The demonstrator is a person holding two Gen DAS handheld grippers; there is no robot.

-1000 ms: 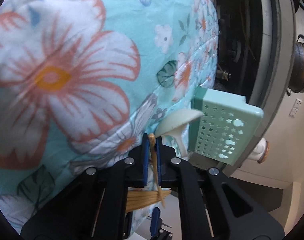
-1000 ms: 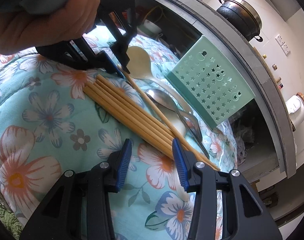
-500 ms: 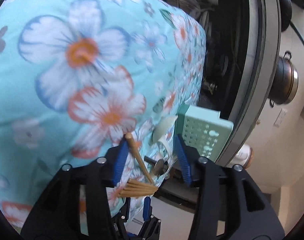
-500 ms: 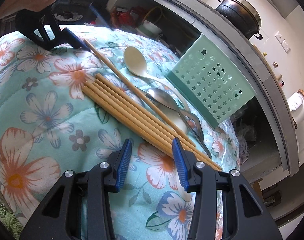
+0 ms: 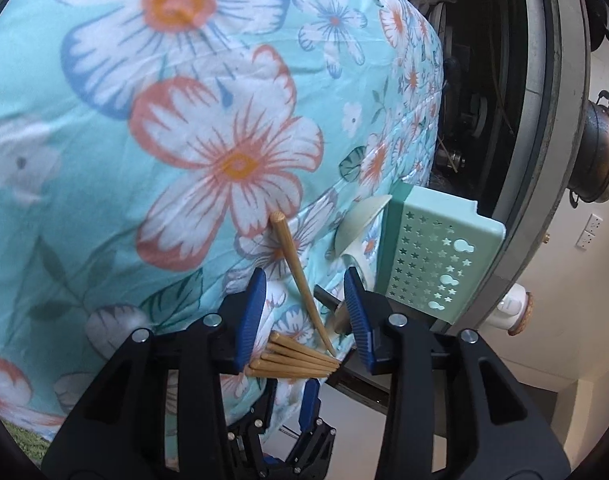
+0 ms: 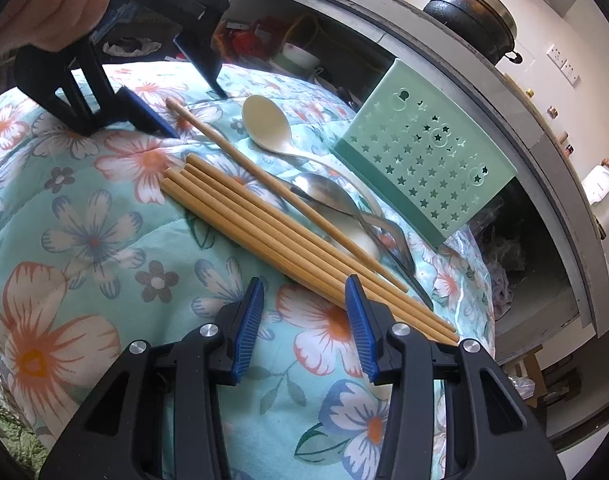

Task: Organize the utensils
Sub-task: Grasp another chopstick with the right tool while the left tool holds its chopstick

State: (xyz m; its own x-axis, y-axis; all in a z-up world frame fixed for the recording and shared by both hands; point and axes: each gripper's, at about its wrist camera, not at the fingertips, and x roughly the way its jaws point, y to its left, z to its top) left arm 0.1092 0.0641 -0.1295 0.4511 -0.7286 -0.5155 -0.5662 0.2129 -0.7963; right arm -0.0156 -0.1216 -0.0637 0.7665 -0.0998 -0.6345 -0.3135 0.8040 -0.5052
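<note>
Left wrist view: left gripper (image 5: 304,312) jaws apart, just narrowed slightly; loose chopstick (image 5: 300,280) lies unclamped between them on the floral quilt (image 5: 144,140).

Right wrist view: right gripper (image 6: 302,328) jaws apart, empty, over the chopstick bundle (image 6: 288,240); spoons (image 6: 268,130) lie beside the green holder (image 6: 424,160).

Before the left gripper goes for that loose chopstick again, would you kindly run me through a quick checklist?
1. Left gripper jaws open: ok; they have just been closing slightly, with the single chopstick between them but untouched.
2. Single chopstick free to lift: ok; it lies on the floral quilt, crossing over the metal spoon.
3. Bundle of chopsticks undisturbed: ok, lying side by side.
4. Right gripper clear: ok, open and empty above the bundle's near end.
5. Green holder ready to receive: cannot tell; its opening is hidden.
</note>
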